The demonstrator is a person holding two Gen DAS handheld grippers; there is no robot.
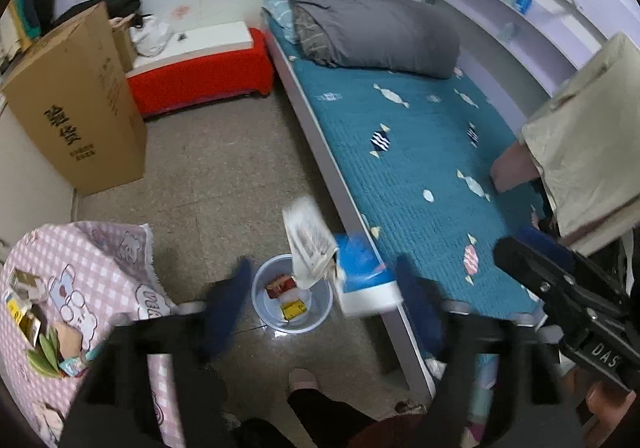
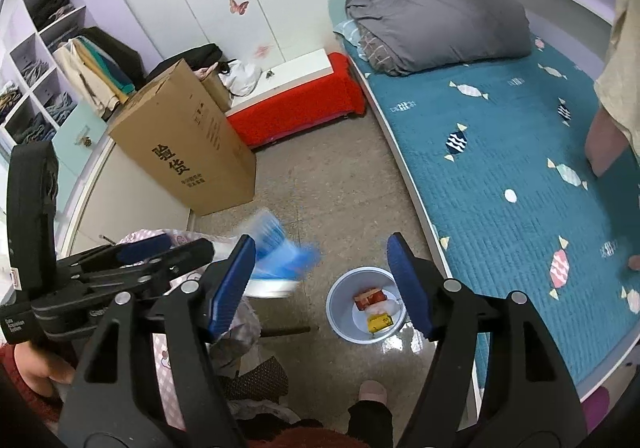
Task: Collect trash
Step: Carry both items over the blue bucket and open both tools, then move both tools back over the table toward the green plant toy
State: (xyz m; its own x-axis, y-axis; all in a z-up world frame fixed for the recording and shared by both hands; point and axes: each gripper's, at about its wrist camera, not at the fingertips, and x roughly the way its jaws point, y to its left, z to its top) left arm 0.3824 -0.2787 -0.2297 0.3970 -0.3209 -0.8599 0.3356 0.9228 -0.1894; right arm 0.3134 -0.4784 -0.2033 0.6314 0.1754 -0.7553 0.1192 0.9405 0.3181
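Trash hangs blurred, long axis near-vertical, above bin.

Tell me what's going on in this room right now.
A person with a handheld gripper in each hand is collecting trash into a small blue bin on the floor beside the bed. The bin already holds a red packet and a yellow packet. A blue-and-white package and a white printed wrapper appear blurred in mid-air above the bin. The left gripper and the right gripper are both open and hold nothing.
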